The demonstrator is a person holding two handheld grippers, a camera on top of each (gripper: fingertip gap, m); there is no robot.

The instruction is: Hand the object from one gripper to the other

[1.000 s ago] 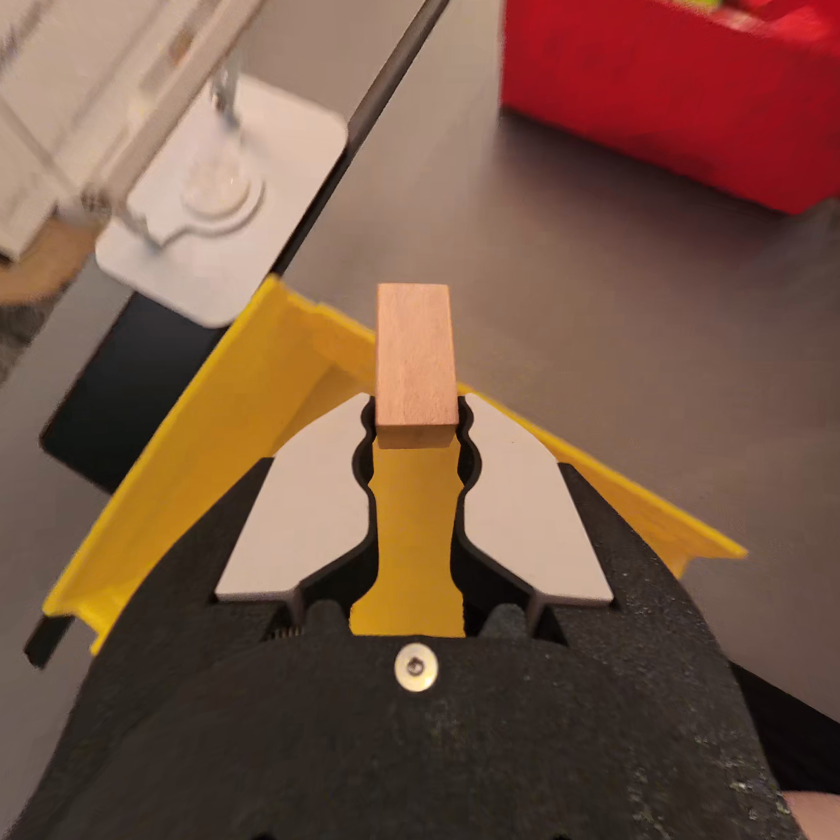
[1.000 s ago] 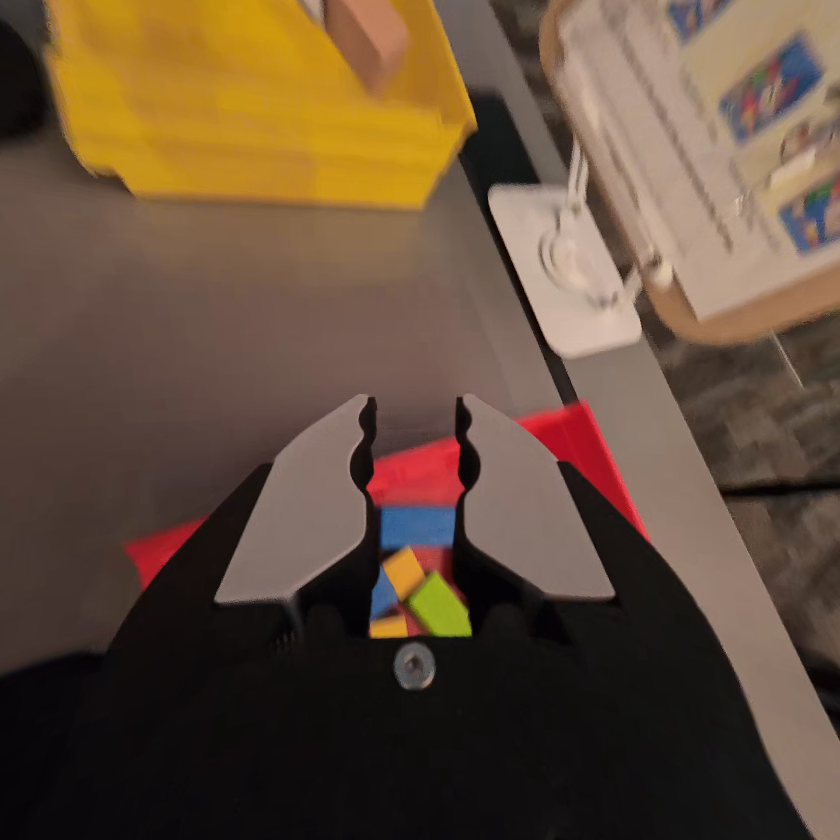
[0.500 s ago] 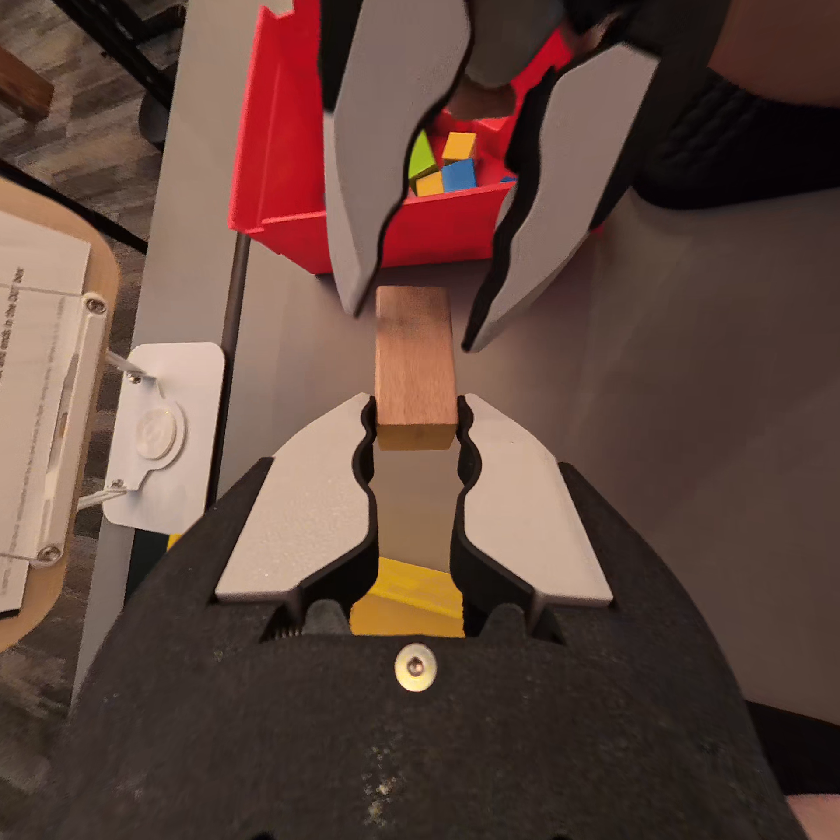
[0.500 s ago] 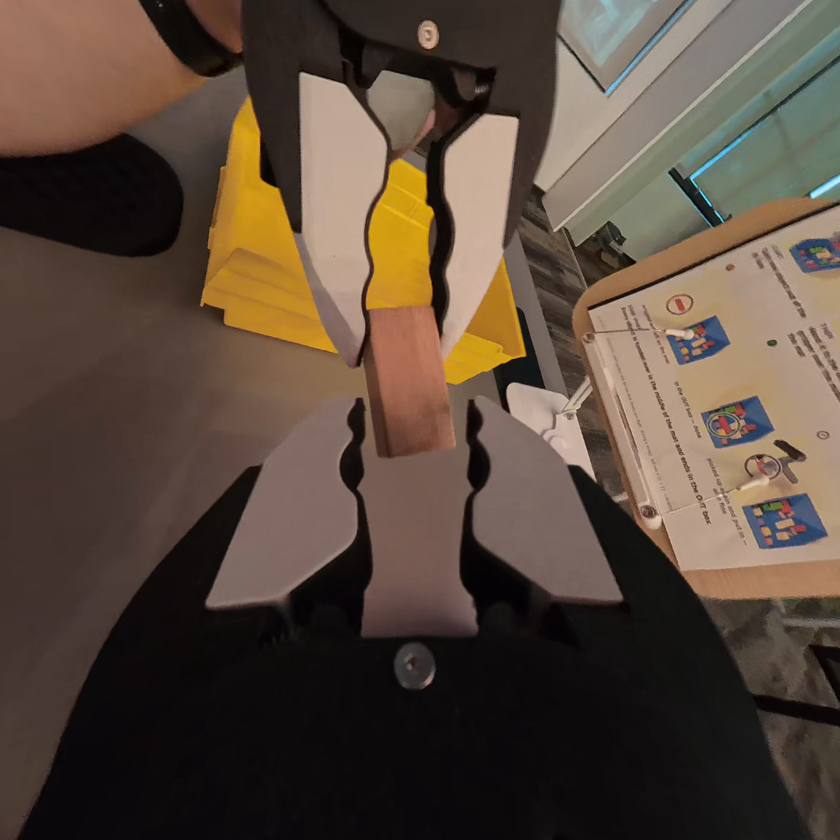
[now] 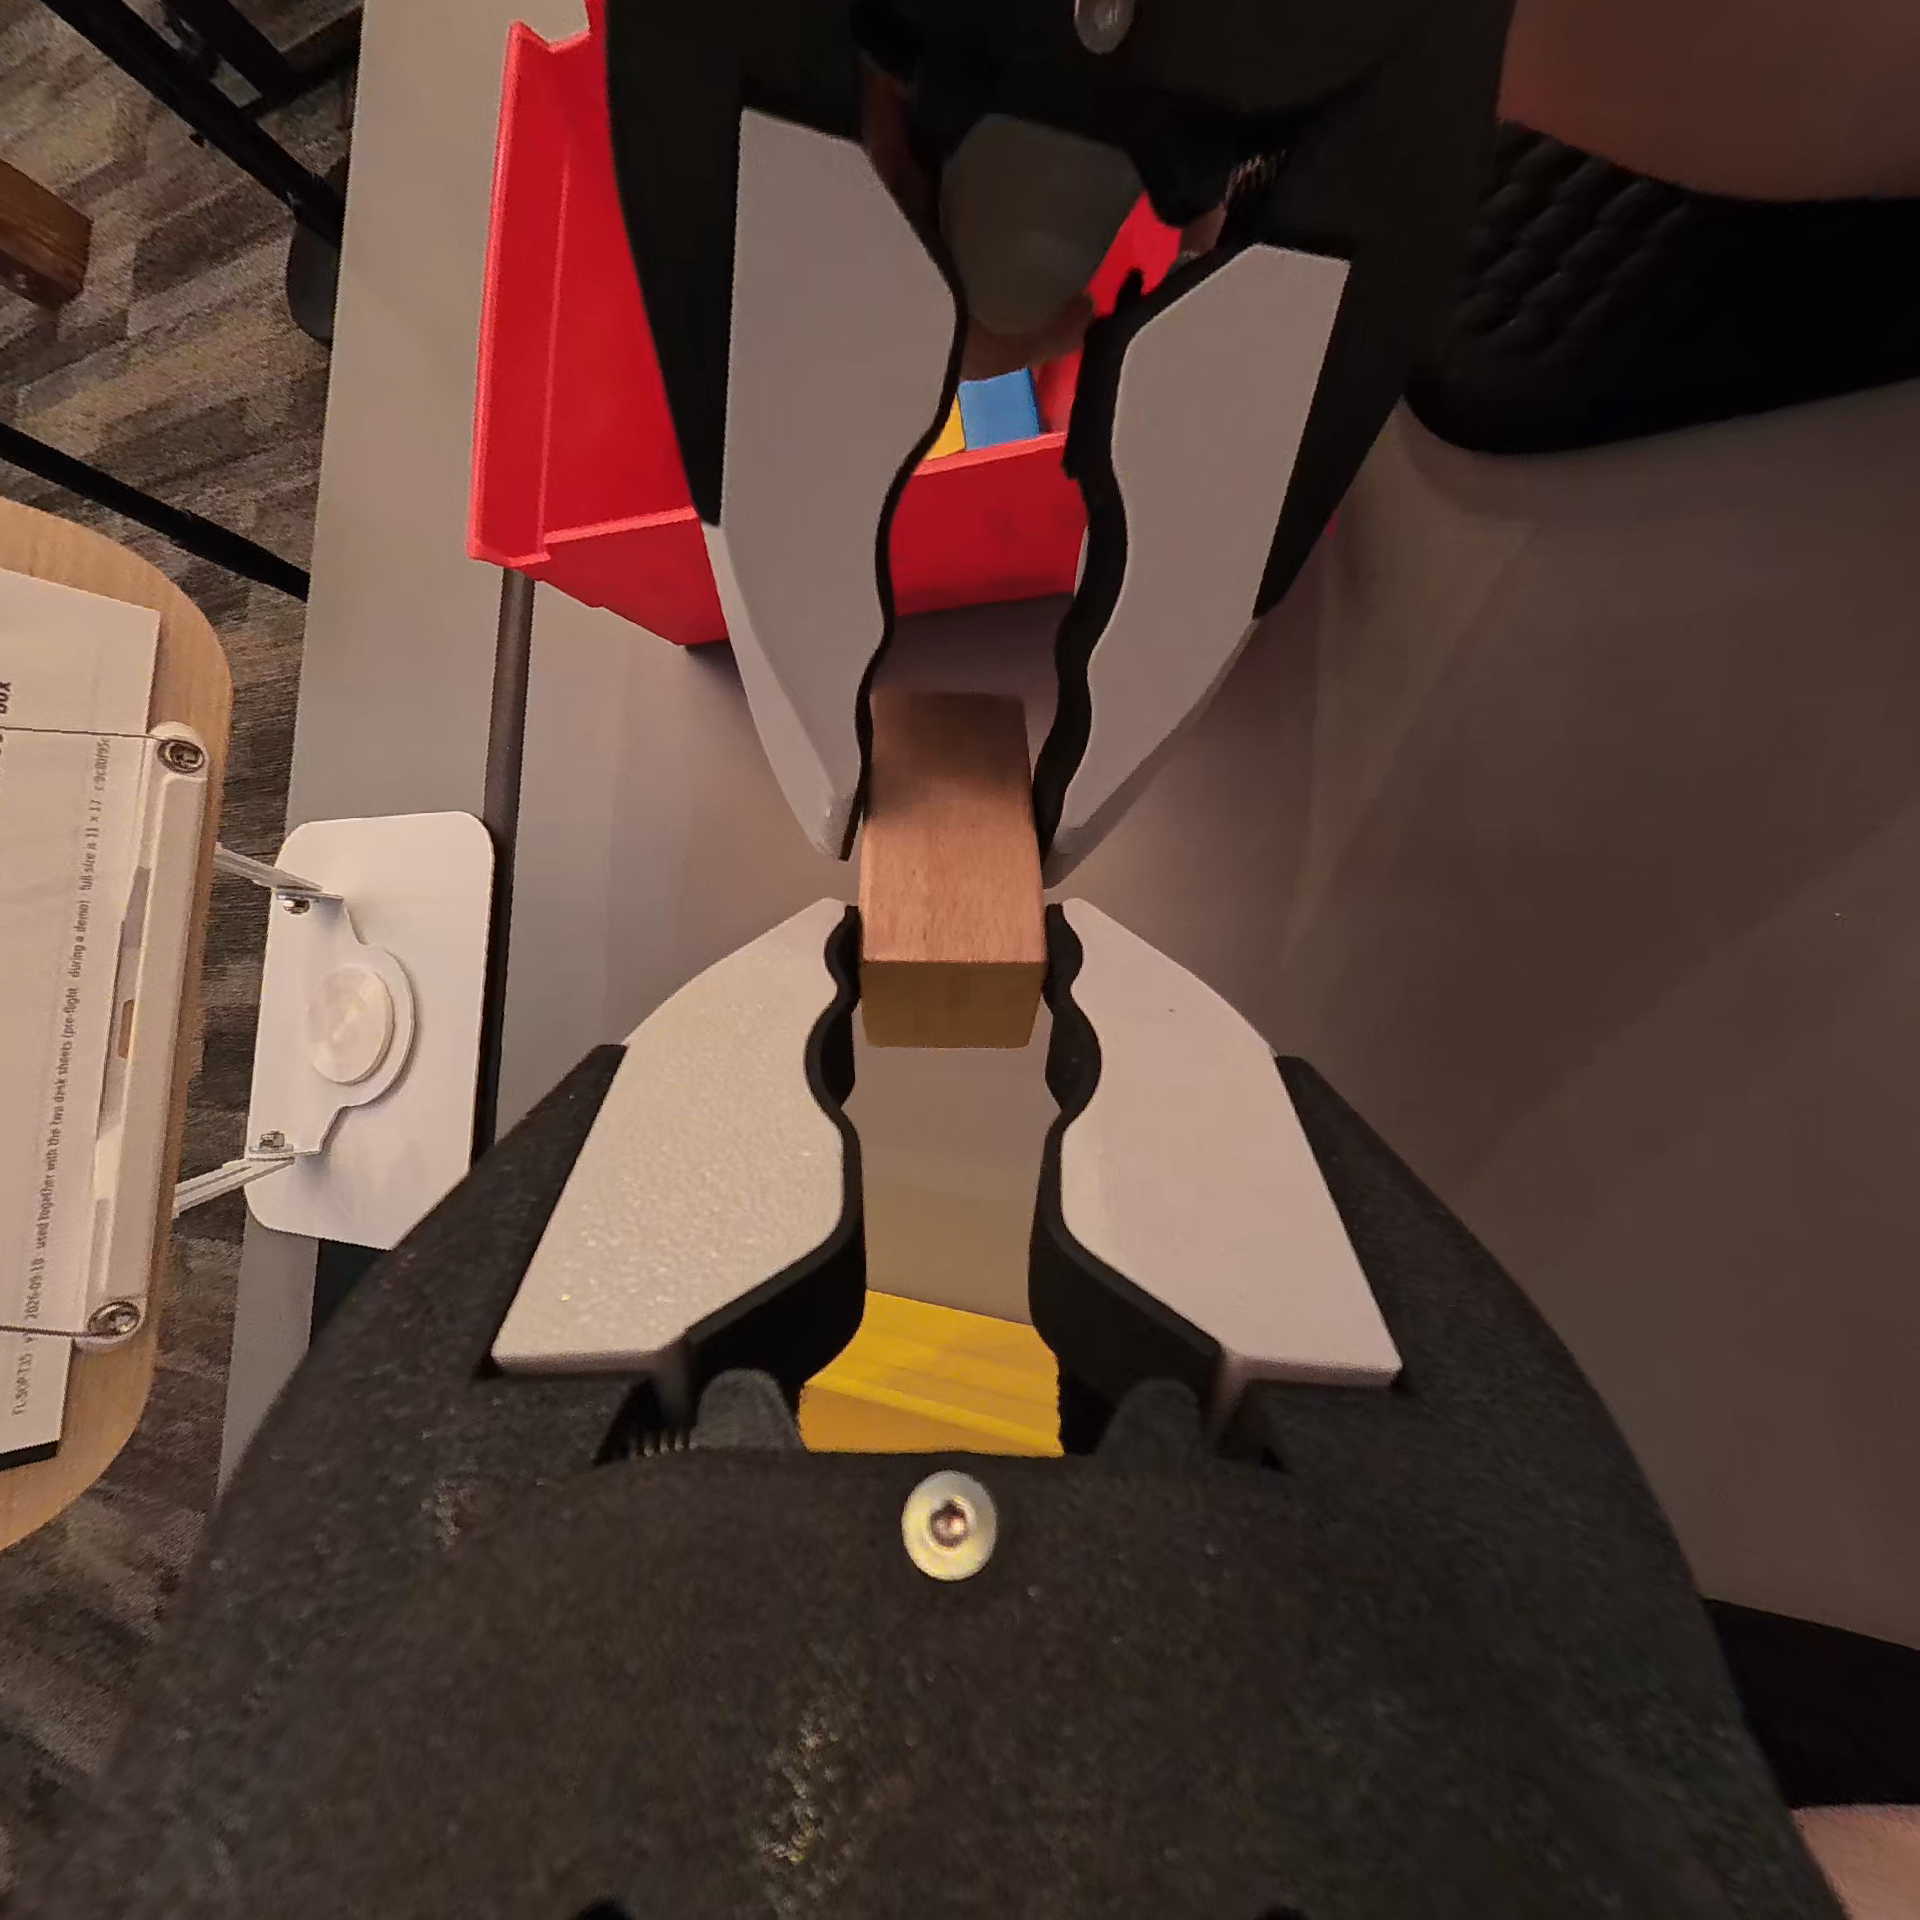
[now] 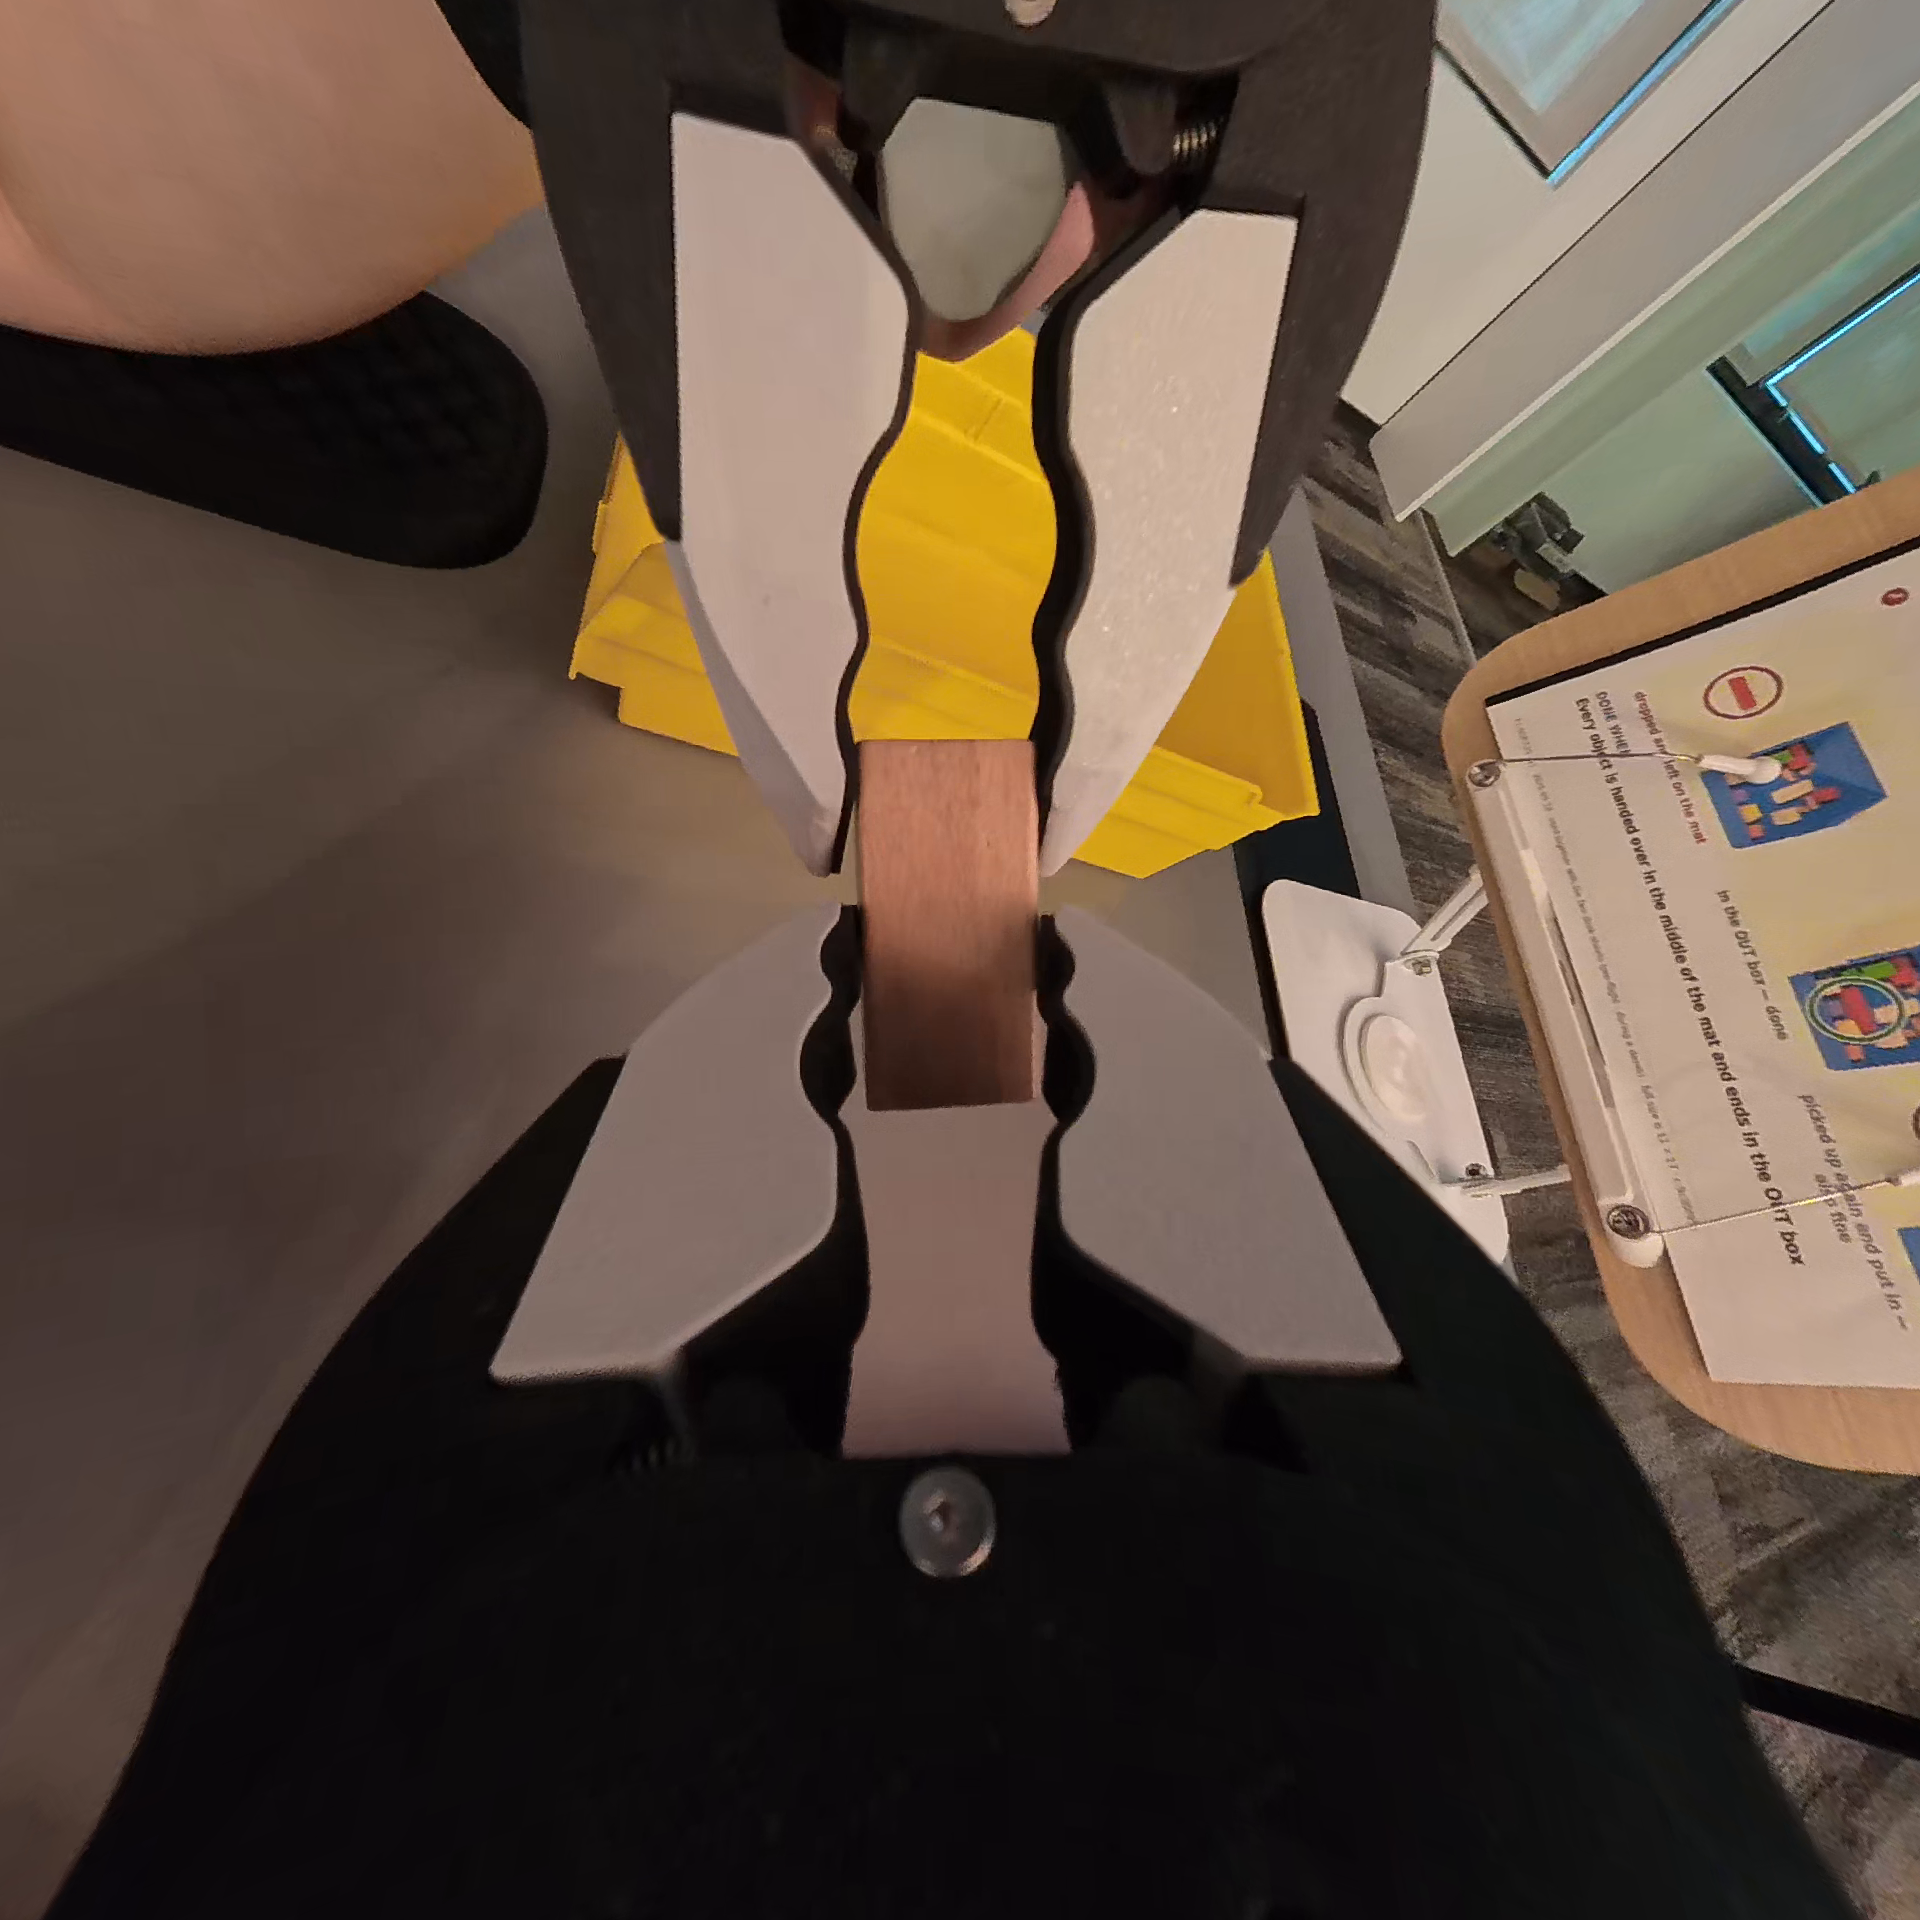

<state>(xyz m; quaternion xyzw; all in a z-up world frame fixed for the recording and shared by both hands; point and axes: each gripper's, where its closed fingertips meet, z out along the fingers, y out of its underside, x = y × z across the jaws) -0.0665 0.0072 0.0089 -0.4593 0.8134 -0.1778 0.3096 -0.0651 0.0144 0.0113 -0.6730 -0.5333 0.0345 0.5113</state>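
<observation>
Nearest in the left wrist view: left gripper point(image 5: 951, 925), fingers pressed against both sides of a wooden block point(image 5: 951, 883), clamping its near end. Block held level in the air above the grey table point(image 5: 1507, 987), long axis pointing straight ahead, squared end face toward the camera. Below the fingers, a sliver of the yellow bin point(image 6: 1174, 810).

Just past those fingertips, coming from the opposite side: right gripper point(image 6: 948, 925), tips nearly meeting the left ones and closed on the far end of the same block. In the right wrist view, pads touching both long sides, the block reaching a little deeper between the fingers than on the left. So, gripped at both ends at once, between the two bins.

Farther off in the left view: red bin point(image 5: 582, 416) on the table behind the right gripper, with a blue block point(image 5: 997, 410) and a bit of a yellow one showing between the fingers. To the side, on the table edge, a white bracket plate point(image 5: 374, 1018) carrying thin rods to a wooden board point(image 6: 1558, 1382) with a printed sheet point(image 6: 1714, 935) clipped on.

Farthest in the right view: a bare forearm point(image 6: 208, 187) and black cuff point(image 6: 312, 447) behind the left gripper, then patterned floor point(image 6: 1382, 623) beyond the table.
</observation>
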